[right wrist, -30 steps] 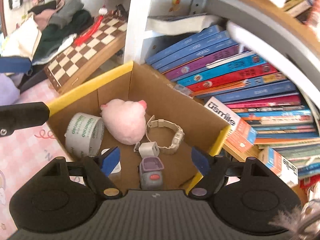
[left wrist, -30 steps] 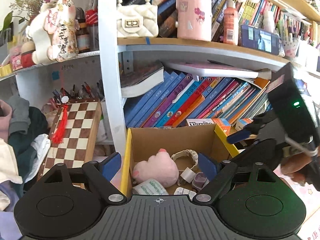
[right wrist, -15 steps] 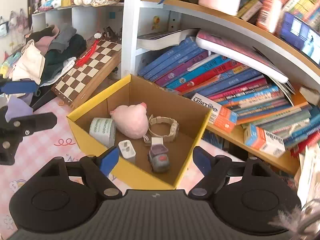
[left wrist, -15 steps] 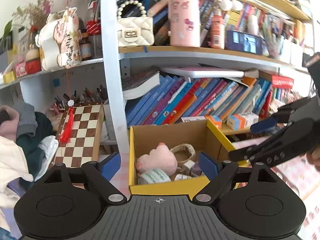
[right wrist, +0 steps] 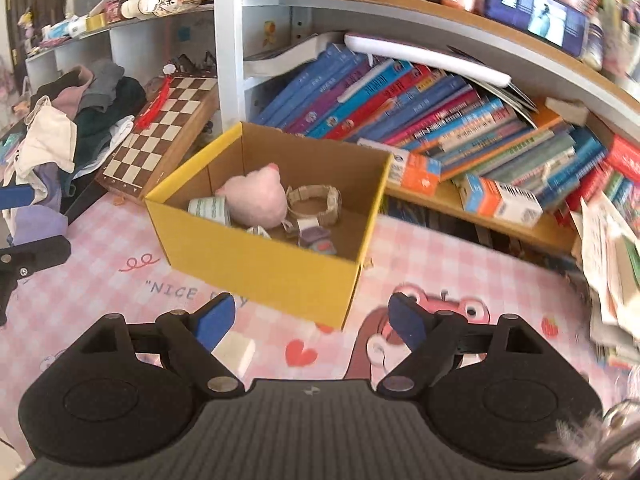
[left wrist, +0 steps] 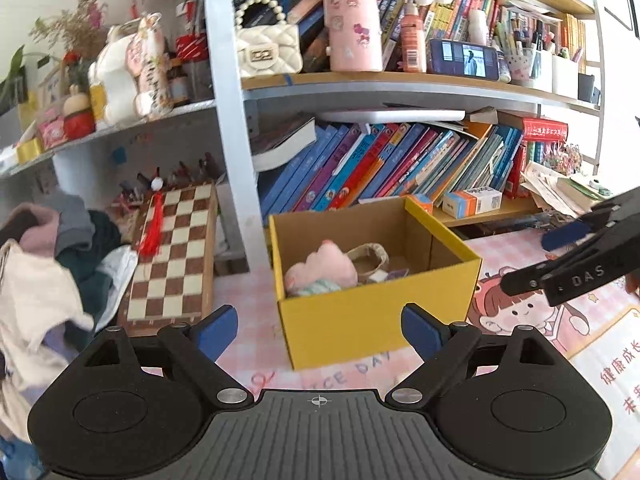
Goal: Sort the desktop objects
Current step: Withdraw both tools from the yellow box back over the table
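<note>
A yellow cardboard box stands on the pink mat in front of the bookshelf. Inside lie a pink plush, a beige watch, a white roll and small gadgets. My left gripper hovers short of the box's front wall, its jaws opening, nothing between them. My right gripper is back from the box's near corner, jaws opening and empty. A white block lies on the mat by its left finger. In the left wrist view the right gripper shows at the right edge.
A chessboard leans left of the box, beside a heap of clothes. Slanted books fill the shelf behind. Loose papers pile at the right. The left gripper's fingers poke in at the left edge.
Both grippers have drawn back from over the box, which now looks smaller and farther. The right gripper rolled, and a white block has come into its view.
</note>
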The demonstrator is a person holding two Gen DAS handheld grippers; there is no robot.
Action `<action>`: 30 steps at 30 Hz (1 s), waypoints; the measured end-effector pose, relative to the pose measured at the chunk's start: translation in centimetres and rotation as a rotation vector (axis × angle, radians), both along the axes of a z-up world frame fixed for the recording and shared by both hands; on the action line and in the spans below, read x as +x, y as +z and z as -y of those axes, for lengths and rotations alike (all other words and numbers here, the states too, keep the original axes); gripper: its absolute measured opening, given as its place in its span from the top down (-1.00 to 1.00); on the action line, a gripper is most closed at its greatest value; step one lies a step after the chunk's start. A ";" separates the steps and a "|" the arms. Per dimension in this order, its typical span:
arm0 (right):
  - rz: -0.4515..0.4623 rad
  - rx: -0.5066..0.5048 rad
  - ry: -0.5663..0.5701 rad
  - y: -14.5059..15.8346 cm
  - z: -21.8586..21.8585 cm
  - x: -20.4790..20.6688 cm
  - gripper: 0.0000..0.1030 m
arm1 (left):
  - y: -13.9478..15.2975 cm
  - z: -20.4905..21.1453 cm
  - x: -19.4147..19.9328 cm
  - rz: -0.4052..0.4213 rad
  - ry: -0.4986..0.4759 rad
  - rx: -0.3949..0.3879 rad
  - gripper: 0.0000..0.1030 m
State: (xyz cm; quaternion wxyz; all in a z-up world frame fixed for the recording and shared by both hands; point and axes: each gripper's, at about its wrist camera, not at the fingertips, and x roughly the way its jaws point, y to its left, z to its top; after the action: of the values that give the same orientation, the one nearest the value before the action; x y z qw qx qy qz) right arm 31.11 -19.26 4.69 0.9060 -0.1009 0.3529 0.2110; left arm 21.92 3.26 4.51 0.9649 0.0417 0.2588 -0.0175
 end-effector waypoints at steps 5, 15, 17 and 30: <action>-0.002 0.012 -0.046 -0.8 0.2 -2.3 -0.67 | -0.8 -1.1 -1.4 -0.021 0.023 -0.022 -0.77; -0.042 0.012 -0.120 -3.3 0.2 -5.4 -0.77 | -3.1 -2.7 -3.6 -0.068 0.078 -0.048 -0.78; -0.050 0.016 -0.139 -3.9 0.1 -5.9 -0.78 | -3.6 -2.7 -4.0 -0.077 0.082 -0.045 -0.78; -0.069 0.018 -0.178 -7.6 -2.1 -9.9 -0.78 | -6.0 -2.2 -5.9 -0.127 0.082 -0.045 -0.78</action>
State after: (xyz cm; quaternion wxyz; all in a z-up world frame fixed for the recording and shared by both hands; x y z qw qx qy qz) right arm 21.17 -17.19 -2.87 0.9093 -0.0537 0.3895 0.1361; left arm 16.00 5.49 -1.51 0.9470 0.0082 0.3207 0.0135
